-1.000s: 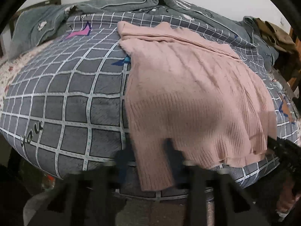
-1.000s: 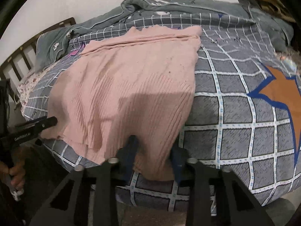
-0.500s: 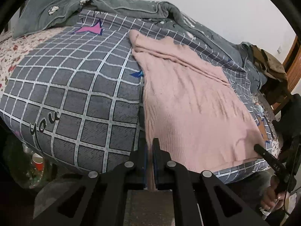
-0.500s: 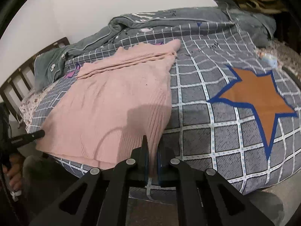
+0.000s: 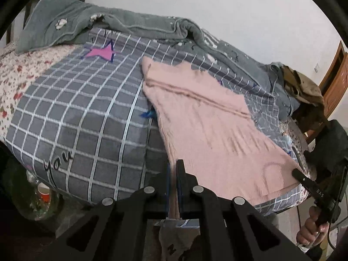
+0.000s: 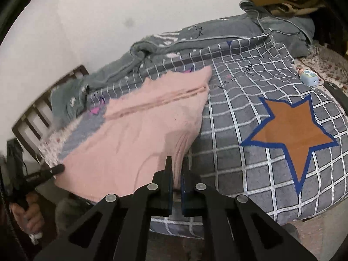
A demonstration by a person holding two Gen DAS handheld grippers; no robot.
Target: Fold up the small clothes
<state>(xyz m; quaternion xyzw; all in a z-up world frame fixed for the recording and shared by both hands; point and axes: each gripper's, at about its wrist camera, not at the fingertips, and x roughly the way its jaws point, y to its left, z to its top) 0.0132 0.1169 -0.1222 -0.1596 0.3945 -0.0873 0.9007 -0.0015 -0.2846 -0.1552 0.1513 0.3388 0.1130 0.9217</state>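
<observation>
A pink ribbed knit sweater (image 5: 208, 126) lies spread on a grey checked bed cover (image 5: 87, 117), its near hem lifted off the bed. My left gripper (image 5: 173, 169) is shut on the sweater's near left hem corner. My right gripper (image 6: 177, 167) is shut on the near right hem corner of the sweater (image 6: 148, 134). Each gripper shows at the edge of the other's view, the right gripper (image 5: 304, 179) and the left gripper (image 6: 50, 171), both gripping the same hem.
A rumpled grey blanket (image 5: 134, 26) lies along the wall at the back. A brown garment (image 5: 304, 87) is piled at the bed's far end. A small blue toy (image 6: 308, 77) lies on the cover beside an orange star print (image 6: 293, 134). A wooden headboard (image 6: 32, 119) stands at one end.
Both grippers closed on the sweater's near hem corners and rose, lifting the hem off the bed edge; the views now look down over the bed from higher up.
</observation>
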